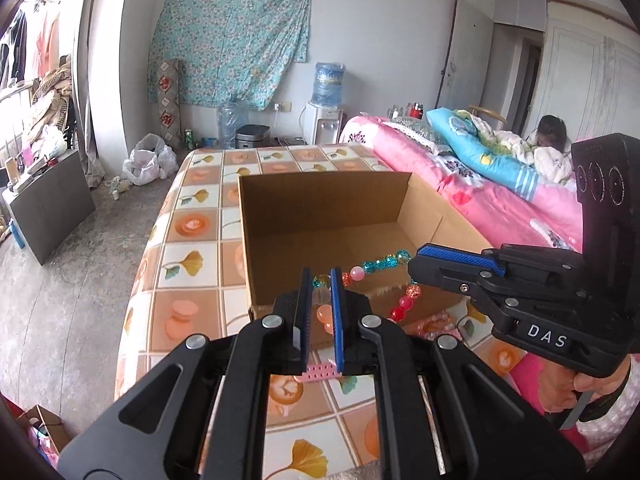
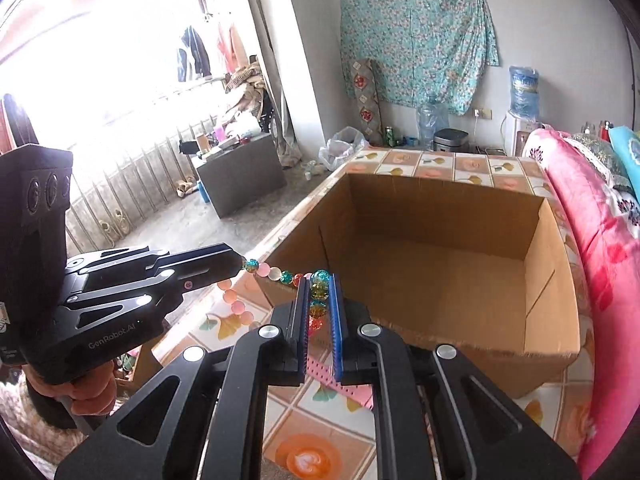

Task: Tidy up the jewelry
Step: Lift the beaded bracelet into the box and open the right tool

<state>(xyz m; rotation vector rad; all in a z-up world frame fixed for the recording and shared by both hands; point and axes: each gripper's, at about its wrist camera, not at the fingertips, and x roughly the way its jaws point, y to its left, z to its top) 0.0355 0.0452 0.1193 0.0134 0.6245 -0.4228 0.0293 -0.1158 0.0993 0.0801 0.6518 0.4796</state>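
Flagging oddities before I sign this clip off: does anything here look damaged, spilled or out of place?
Only slight damage: the cardboard box has a frayed, ragged near rim. The bead string hangs intact between the left gripper and right gripper; nothing has spilled.

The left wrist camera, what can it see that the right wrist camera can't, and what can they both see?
Only the left wrist view shows a person lying on the pink flowered bed, and the right gripper from the side.

Only the right wrist view shows the bright balcony window with hanging clothes, and the left gripper from the side.

Both show the colourful bead necklace held between the two shut grippers, the empty brown cardboard box and the tiled-pattern tablecloth.
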